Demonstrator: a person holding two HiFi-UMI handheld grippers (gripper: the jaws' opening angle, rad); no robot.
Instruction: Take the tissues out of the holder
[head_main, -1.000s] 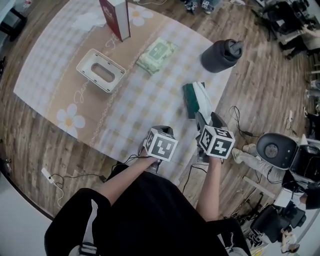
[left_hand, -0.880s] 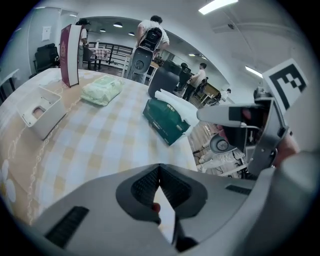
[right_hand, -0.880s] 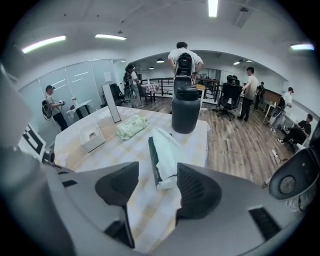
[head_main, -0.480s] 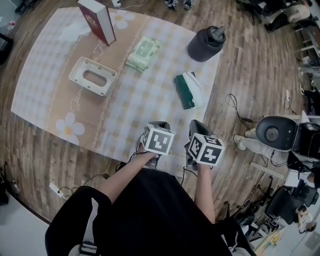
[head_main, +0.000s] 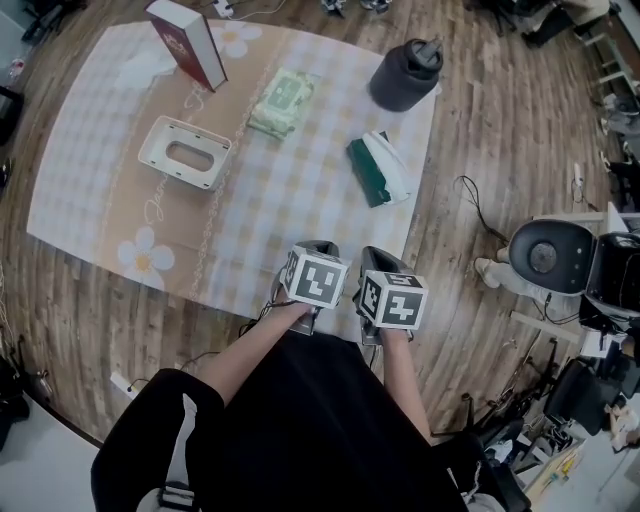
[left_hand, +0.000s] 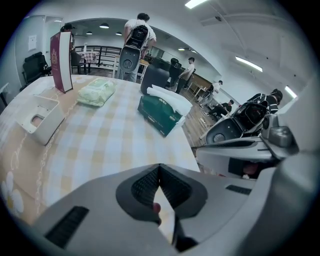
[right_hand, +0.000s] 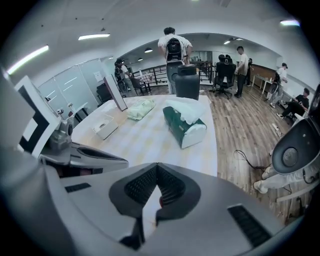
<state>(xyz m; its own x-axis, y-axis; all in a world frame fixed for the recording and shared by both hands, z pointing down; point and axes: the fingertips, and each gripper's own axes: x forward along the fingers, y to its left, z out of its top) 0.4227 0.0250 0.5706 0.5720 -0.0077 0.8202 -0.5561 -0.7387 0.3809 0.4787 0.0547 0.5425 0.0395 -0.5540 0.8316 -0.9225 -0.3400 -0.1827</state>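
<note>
Danger: left gripper (left_hand: 159, 167) is shut empty, right gripper (right_hand: 157, 166) just closed on nothing; careless swing may knock tissue pack (head_main: 378, 170) off table (head_main: 280, 205).

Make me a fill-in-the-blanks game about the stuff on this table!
1. The tissue pack with white tissues poking out has a dark ____ wrapper.
2. The red book stands ____, not lying flat.
3. In the head view, the white holder lies to the ____ of the wipes pack.
4. The left gripper has its jaws ____.
Missing words: green; upright; left; shut.
</note>
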